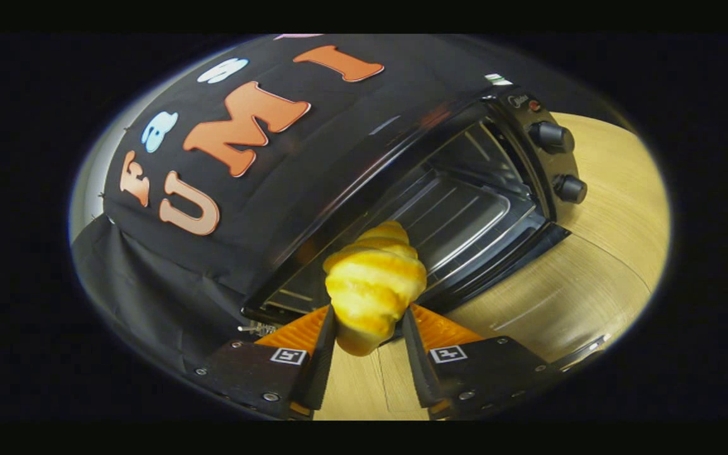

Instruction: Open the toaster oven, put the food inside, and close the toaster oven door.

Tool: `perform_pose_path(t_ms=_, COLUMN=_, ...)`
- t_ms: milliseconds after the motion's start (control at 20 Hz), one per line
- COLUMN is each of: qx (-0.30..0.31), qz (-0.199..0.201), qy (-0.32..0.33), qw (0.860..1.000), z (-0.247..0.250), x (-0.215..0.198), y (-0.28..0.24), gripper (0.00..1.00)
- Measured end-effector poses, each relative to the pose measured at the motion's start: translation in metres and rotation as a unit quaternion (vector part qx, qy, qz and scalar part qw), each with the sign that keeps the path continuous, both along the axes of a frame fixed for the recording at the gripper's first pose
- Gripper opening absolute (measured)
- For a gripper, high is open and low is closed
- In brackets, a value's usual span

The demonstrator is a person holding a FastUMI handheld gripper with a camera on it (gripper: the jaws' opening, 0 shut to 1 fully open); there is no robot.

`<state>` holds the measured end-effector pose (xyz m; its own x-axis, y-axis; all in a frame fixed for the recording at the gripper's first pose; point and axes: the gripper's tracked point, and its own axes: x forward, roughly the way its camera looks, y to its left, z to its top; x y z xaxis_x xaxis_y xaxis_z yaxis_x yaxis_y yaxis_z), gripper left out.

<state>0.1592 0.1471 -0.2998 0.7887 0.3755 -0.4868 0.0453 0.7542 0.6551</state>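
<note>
The gripper (pixel 369 328) is clamped on a croissant (pixel 373 287), both fingers (pixel 323 354) pressing its lower end from either side, so the jaws stand only partly closed, held apart by the pastry's own width. The croissant sticks up and forward from between the fingers, its pointed tip aimed at the toaster oven (pixel 440 189). Just beyond the croissant the toaster oven's door (pixel 503 265) hangs open, folded down toward the wooden table (pixel 591 253), and past the door the wire rack (pixel 459 218) inside the toaster oven is bare. On the far end of the toaster oven's front, two knobs (pixel 553 138) sit one above the other. From where things stand I'd say the opening is done and the job is about halfway: the food is lifted and lined up with the mouth of the toaster oven but has not yet passed over the door. Left to do, by my reckoning, is carrying it onto the rack, letting go, and swinging the door shut.
</note>
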Motion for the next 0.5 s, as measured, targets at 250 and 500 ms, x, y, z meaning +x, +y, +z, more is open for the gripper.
perform_pose_path(t_ms=250, qx=0.026, qz=-0.02, qy=-0.005, qw=0.999, z=0.001, x=0.024, y=0.002, gripper=0.56)
perform_pose_path(t_ms=500, qx=0.026, qz=-0.028, qy=-0.013, qw=0.999, z=-0.007, x=0.049, y=0.006, gripper=0.57)
